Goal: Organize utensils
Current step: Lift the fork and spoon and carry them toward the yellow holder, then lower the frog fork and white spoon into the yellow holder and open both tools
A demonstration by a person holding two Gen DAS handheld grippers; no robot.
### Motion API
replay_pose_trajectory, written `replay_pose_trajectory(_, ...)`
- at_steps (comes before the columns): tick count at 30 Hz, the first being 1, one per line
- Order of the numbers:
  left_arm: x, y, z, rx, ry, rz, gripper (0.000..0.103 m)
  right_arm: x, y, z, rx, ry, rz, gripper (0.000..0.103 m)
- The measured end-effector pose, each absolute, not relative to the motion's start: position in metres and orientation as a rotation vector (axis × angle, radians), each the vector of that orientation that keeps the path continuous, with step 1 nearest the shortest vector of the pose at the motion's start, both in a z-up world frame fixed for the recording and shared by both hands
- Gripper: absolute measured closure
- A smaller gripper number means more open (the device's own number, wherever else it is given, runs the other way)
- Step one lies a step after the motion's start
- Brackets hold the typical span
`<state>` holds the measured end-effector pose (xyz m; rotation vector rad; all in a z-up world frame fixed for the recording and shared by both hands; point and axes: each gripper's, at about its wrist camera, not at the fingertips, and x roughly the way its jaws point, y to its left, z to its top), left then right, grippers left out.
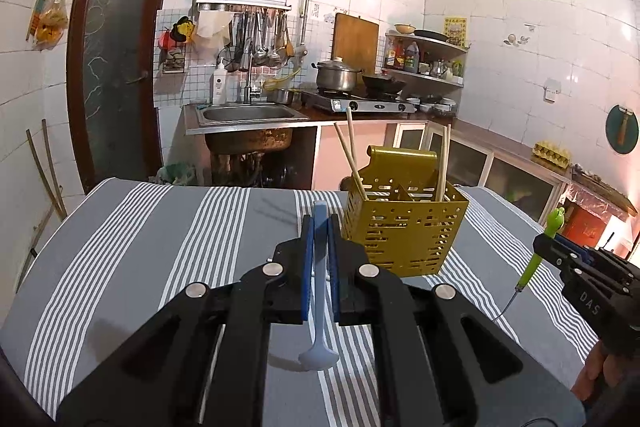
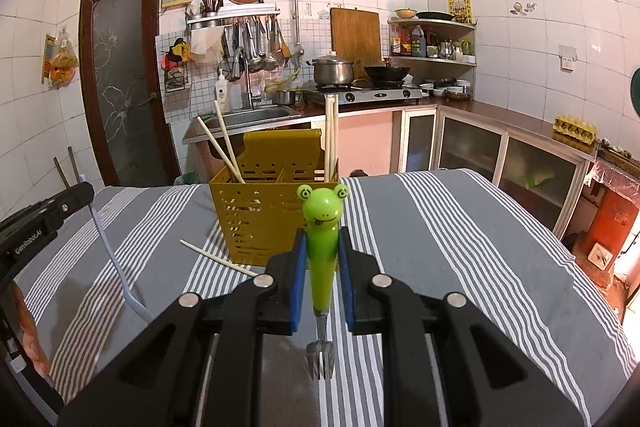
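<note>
My left gripper (image 1: 319, 227) has its jaws pinching the thin handle of a pale blue spoon (image 1: 320, 327). The handle stands up between the blue pads (image 1: 306, 267), and the bowl of the spoon hangs down toward me, above the striped cloth (image 1: 160, 247) that covers the tabletop.

My right gripper (image 2: 322, 247) has its jaws pinching a green fork (image 2: 322, 259) with a frog head on top. The frog head rises above the pads, and the metal prongs point down toward me, over the cloth.

The yellow utensil holder (image 1: 404, 227) stands upright on the cloth, a little beyond both grippers. From my left side it is just to the right of the spoon; from my right side it is just behind and to the left of the frog head. It has slots in its walls and dividers inside. Two chopsticks (image 1: 352, 155) lean in its left compartment, and two more (image 1: 443, 163) stand nearly upright in the right one. One more pair of chopsticks (image 2: 218, 257) lies flat on the cloth, in front of the holder on its left side.

Behind the tabletop I see a sink (image 1: 248, 113) and a stove (image 1: 360, 103) with a pot (image 1: 336, 75).
</note>
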<state>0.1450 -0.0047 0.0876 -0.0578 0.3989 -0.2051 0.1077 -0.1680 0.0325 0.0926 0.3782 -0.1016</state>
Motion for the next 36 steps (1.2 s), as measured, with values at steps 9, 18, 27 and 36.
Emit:
replay_pose_trajectory(9, 0.157, -0.013, 0.109, -0.058, 0.36, -0.234, 0.097, 0.118, -0.171, 0.054, 0.084, 0.333, -0.097, 0.087)
replay_pose_trajectory(18, 0.197, -0.039, 0.18, -0.086, 0.237, -0.281, 0.097, 0.159, -0.173, 0.132, 0.069, 0.198, -0.079, 0.087)
replay_pose_trajectory(27, 0.263, -0.069, 0.195, -0.129, 0.234, -0.317, 0.097, 0.229, -0.187, 0.16, 0.111, 0.176, -0.079, 0.087)
replay_pose_trajectory(36, 0.304, -0.084, 0.133, -0.13, 0.362, -0.331, 0.097, 0.268, -0.192, 0.104, 0.111, 0.295, -0.067, 0.087)
